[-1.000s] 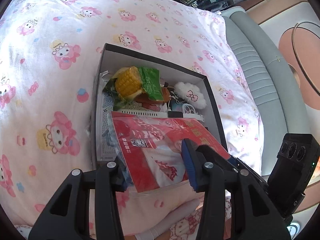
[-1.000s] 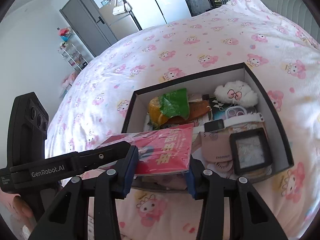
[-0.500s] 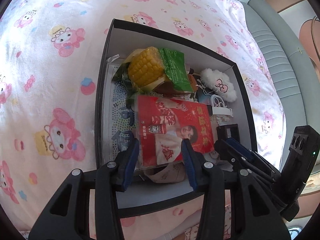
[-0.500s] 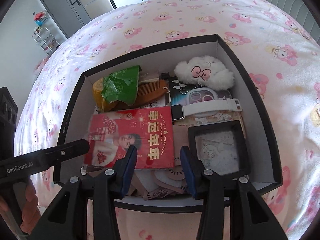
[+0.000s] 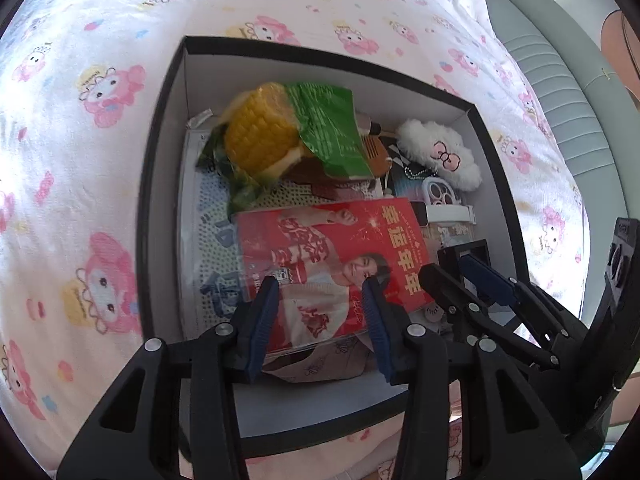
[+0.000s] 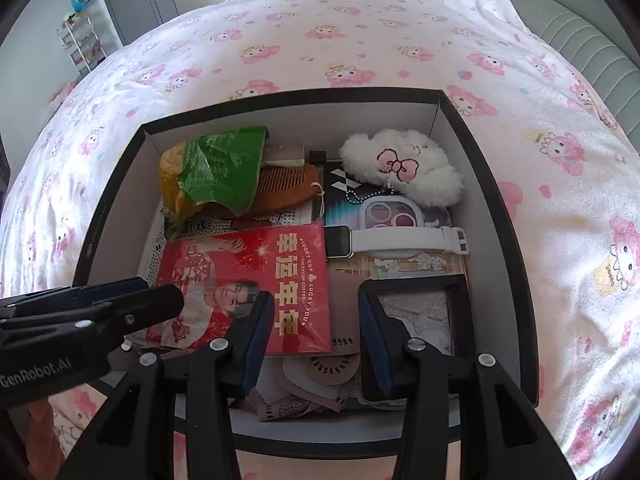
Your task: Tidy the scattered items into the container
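Note:
A black box [image 5: 160, 200] [image 6: 500, 200] with white inner walls sits on the pink cartoon bedspread [image 6: 320, 40]. A red packet [image 5: 328, 248] [image 6: 248, 276] lies flat inside it, on top of other items. My left gripper [image 5: 318, 300] [image 6: 158, 292] hovers over the packet's near-left part, jaws apart, gripping nothing. My right gripper [image 6: 314, 308] [image 5: 446, 268] is open too. One of its fingers is over the packet's right edge, the other over a black frame [image 6: 416, 312].
The box also holds a corn packet [image 5: 272, 136], a wooden comb [image 6: 288, 188], a white plush [image 6: 400, 168], a white-strapped watch [image 6: 400, 240] and paper pieces near the front wall. A grey-green headboard [image 5: 560, 80] borders the bed. A shelf rack [image 6: 80, 48] stands beyond.
The red packet was at the box's near rim between the grippers; now it lies flat inside. Both grippers have sunk over the box and tipped further down.

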